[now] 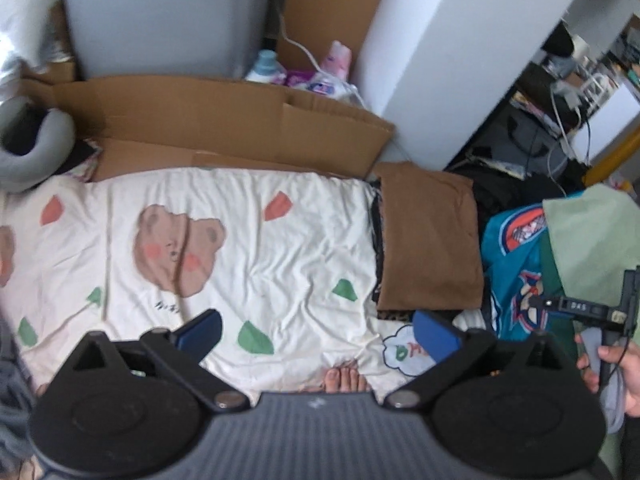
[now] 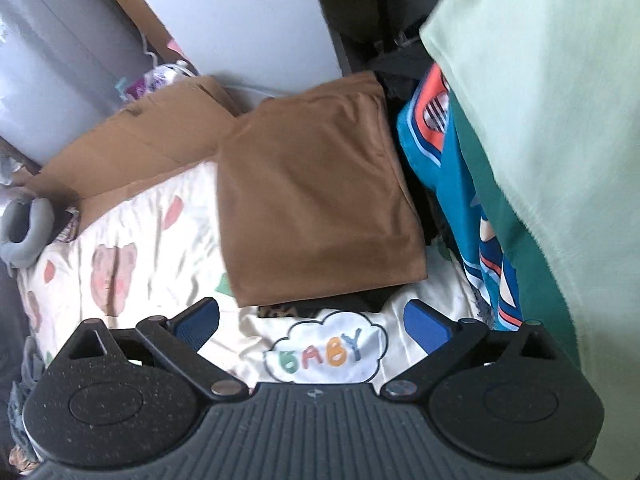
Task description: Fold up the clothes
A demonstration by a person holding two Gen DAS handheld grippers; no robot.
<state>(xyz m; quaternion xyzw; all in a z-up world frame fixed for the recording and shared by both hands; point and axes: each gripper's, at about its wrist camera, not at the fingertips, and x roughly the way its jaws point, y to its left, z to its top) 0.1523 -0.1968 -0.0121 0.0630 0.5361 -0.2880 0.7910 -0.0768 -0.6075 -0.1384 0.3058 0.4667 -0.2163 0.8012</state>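
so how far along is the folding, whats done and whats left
Done: a brown garment lies folded flat on top of a small stack on the bear-print sheet. In hand: nothing; the left gripper and right gripper are both open over the sheet. Left: the blue printed garment and pale green cloth on the right look unfolded.

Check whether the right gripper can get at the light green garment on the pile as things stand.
Probably yes. The right gripper is open and empty over the sheet, and the light green garment lies uppermost on the pile to its right, above the blue printed garment. Nothing covers it.
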